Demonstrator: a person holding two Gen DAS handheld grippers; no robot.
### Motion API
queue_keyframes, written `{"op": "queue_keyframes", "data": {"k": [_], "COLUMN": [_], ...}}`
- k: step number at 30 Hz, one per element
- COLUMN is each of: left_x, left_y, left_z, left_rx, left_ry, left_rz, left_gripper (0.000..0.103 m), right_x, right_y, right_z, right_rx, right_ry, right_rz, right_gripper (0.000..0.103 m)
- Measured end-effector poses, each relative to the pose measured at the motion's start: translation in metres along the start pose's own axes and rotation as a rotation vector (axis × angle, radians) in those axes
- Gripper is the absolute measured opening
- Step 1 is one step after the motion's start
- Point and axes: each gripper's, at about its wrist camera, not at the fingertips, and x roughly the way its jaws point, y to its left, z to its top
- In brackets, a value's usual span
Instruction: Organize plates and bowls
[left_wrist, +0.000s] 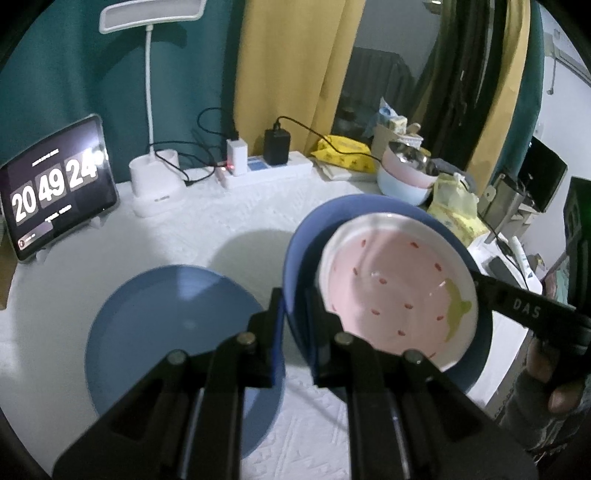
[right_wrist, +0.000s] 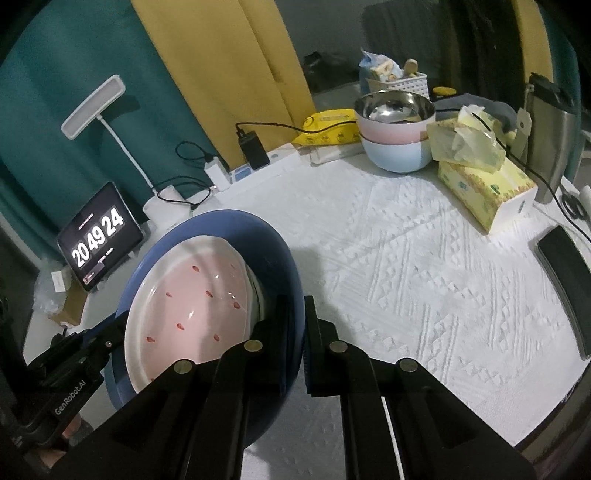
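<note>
A dark blue plate (left_wrist: 300, 236) (right_wrist: 275, 254) hangs tilted above the white tablecloth. In it lies a pink plate (left_wrist: 391, 284) (right_wrist: 199, 299) with a white rim and red strawberry seeds. My left gripper (left_wrist: 295, 306) (right_wrist: 118, 326) is shut on the blue plate's near rim in the left wrist view. Shut on the opposite rim is my right gripper (right_wrist: 297, 314) (left_wrist: 480, 286). A second blue plate (left_wrist: 177, 328) rests flat on the table, left of the lifted one.
A pink bowl with a steel inside sits stacked on a light blue bowl (right_wrist: 397, 147) (left_wrist: 402, 181) at the back. A tissue box (right_wrist: 484, 184), a steel flask (right_wrist: 550, 140) and a dark phone (right_wrist: 565, 280) stand right. A tablet clock (left_wrist: 55, 192), lamp base (left_wrist: 155, 181) and power strip (left_wrist: 269, 170) line the back.
</note>
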Motion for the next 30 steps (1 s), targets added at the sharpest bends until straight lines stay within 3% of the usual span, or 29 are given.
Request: {"op": "queue_keyframes", "data": {"k": [30], "left_x": [-0.035], "left_y": [0.069], "left_z": [-0.001], "left_rx": [-0.086], "left_ry": [-0.066], "left_rz": [0.058], "left_gripper": [0.01], "right_x": [0.011], "right_y": [0.08], "right_z": [0.012], "right_rx": [-0.12], "right_ry": [-0.004], "right_rz": [0.052], "right_gripper": [0.008]}}
